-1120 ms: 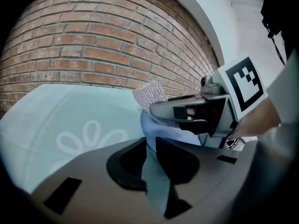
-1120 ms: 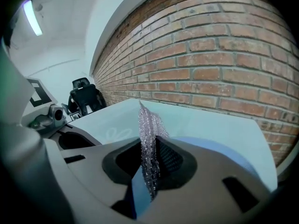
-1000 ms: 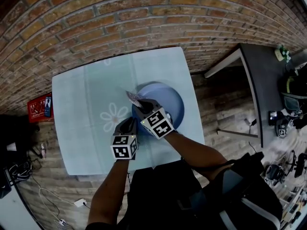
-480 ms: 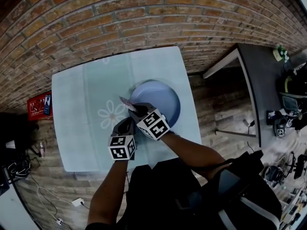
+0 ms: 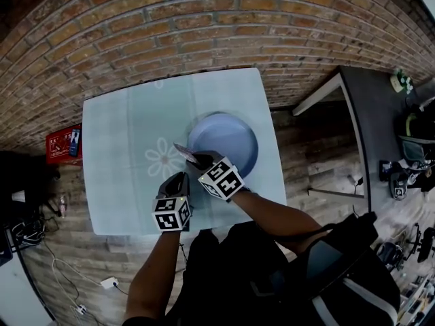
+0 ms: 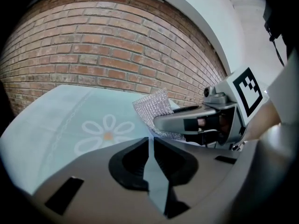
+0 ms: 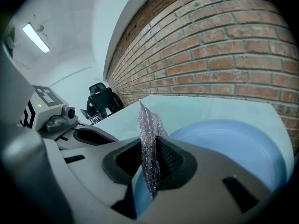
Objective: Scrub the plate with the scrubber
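A round blue plate [image 5: 228,138] lies on the pale blue tablecloth [image 5: 122,148], right of the middle. My right gripper [image 5: 194,159] is shut on a silvery mesh scrubber [image 5: 183,149], which sticks out just left of the plate's near left rim, above the cloth. In the right gripper view the scrubber [image 7: 149,143] stands upright between the jaws, with the plate [image 7: 233,143] below and to the right. My left gripper [image 5: 181,180] is shut with nothing in it, near the table's front edge, just behind the right one. From the left gripper view the scrubber [image 6: 152,108] shows ahead.
A white flower print [image 5: 163,159] is on the cloth beside the scrubber. A brick floor surrounds the table. A red box [image 5: 64,143] lies on the floor to the left. A dark table [image 5: 380,114] with gear stands to the right. Cables [image 5: 41,250] lie at lower left.
The right gripper has carried the scrubber from over the plate's left rim leftward, off the plate. The left gripper has drawn back a little toward the table's front edge.
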The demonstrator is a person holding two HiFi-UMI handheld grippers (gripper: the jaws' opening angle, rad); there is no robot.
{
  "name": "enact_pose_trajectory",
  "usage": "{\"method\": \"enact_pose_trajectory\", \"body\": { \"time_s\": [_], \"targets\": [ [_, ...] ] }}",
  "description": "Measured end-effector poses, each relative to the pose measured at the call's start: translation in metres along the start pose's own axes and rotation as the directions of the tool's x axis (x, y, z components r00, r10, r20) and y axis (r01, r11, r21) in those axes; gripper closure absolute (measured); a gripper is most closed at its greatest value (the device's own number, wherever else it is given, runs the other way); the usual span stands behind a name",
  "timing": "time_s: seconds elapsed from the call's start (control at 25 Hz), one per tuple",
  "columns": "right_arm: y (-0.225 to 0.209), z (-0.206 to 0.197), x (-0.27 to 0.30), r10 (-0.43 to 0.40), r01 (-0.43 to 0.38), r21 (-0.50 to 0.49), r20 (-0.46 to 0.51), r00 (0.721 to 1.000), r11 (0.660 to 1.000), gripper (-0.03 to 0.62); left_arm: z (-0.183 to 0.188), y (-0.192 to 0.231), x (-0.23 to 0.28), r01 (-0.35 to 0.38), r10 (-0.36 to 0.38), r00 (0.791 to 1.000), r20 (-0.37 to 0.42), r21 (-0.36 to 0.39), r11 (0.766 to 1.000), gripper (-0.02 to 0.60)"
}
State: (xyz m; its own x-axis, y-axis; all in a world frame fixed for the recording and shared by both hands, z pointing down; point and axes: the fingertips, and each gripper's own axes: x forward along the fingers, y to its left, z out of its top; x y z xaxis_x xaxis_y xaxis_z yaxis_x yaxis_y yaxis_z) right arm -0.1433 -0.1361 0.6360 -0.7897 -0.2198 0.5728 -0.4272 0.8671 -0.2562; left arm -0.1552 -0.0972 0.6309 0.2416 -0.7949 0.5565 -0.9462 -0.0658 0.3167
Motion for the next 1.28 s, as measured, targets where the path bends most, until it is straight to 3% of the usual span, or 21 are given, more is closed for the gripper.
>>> {"method": "enact_pose_trajectory", "body": {
  "time_s": [1.28],
  "targets": [
    [0.032, -0.041, -0.054, 0.092, -0.092, -0.010, -0.042, 0.995, 0.996, 0.520, -0.005, -0.009, -0.010, -0.041, 0.041, 0.999, 0.006, -0.024, 0.999, 0.551]
  ]
}}
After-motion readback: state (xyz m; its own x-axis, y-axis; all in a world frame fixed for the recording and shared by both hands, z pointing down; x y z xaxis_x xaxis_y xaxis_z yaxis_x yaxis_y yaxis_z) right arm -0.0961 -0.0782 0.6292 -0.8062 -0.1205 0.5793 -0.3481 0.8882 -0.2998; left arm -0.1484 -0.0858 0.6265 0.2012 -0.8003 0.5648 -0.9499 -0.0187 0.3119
